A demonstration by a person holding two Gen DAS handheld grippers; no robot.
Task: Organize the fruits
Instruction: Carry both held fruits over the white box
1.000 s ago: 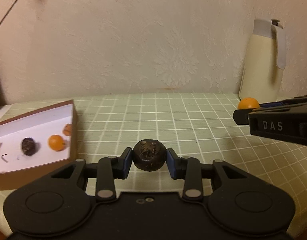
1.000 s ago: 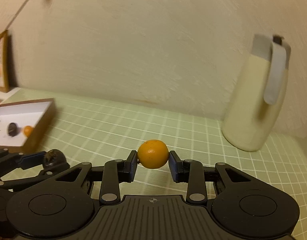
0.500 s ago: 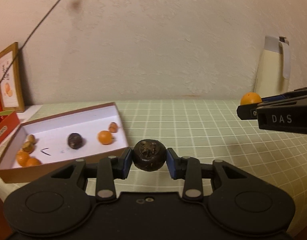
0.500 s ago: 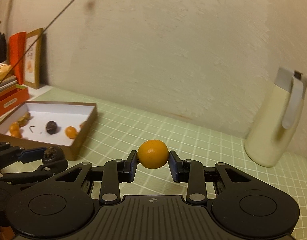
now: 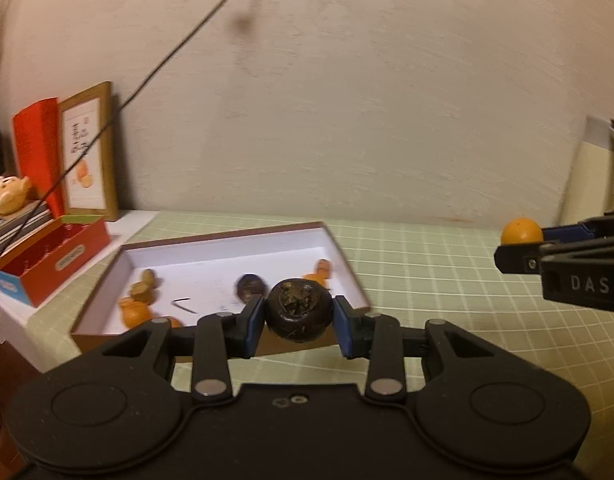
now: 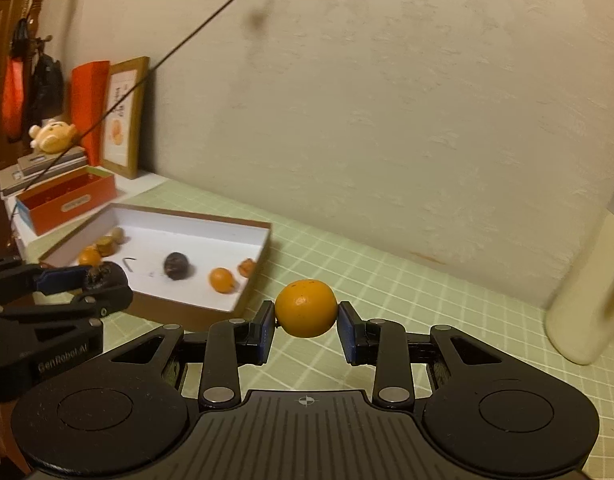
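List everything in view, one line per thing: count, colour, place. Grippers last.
shallow box: one, brown outside, white inside, on the mat at left
fruits in the box: several orange or tan, one dark, scattered; exact count unclear
small bent dark item: one, on the box floor
grid mat: one, pale green with white lines, covering the table
jug: one, cream, at right
red box: one, far left
framed picture: one, wooden frame, leaning on the wall
plush toy: one, yellow, on stacked books
cable: one, black, across the wall
left gripper: black, shut on dark fruit
right gripper: black, shut on orange fruit
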